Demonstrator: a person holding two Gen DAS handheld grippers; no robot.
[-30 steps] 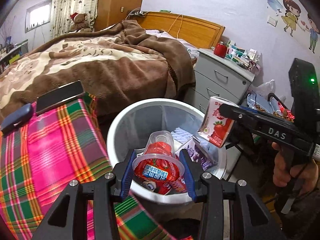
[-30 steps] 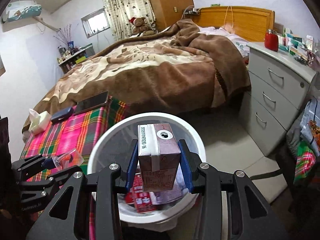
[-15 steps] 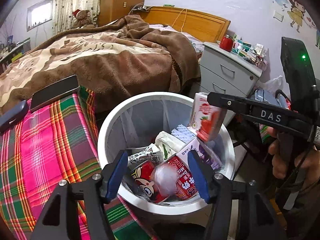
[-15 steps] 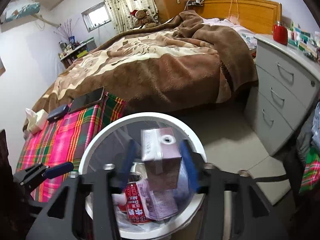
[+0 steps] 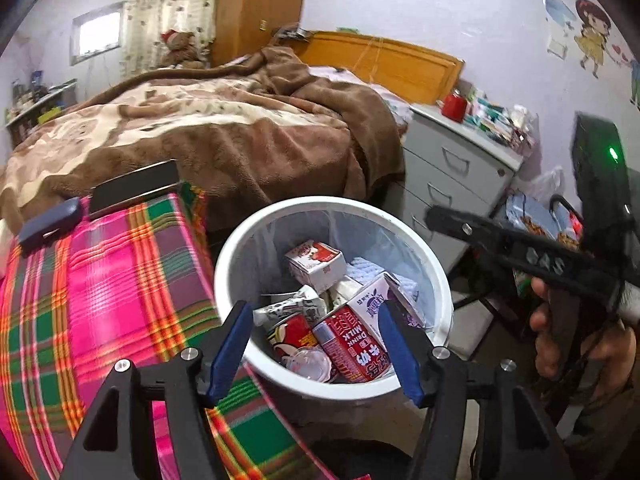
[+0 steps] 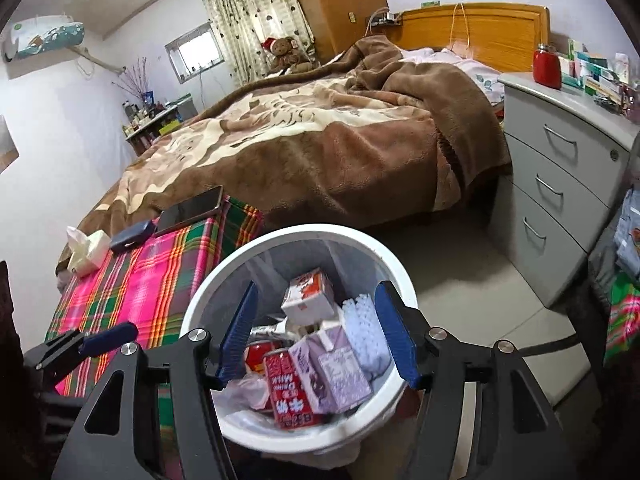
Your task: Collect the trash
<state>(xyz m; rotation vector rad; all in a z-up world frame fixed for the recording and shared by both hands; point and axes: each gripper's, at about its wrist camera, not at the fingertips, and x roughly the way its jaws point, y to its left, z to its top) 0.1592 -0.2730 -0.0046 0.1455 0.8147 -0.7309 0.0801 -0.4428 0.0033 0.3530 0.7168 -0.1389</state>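
Both grippers sit over the white bin, pointing down into it. Left gripper: jaws have just been opening, now moderately wide, nothing between the pads; below and between its fingers lie the clear cup and the red milk can, both resting in the bin, not gripped. Right gripper: jaws have just been opening, now wide, empty; between and below its fingers sit the purple carton and the can. Strawberry carton lies farther in, beyond both sets of fingertips, tilted on the pile. White textured cloth is just inside the right finger in the right view. Bin is lined with a clear bag. Plaid cloth is left of the left finger; phone and dark case sit at its far edge. A hand holds the right gripper's handle off to the right in the left view.
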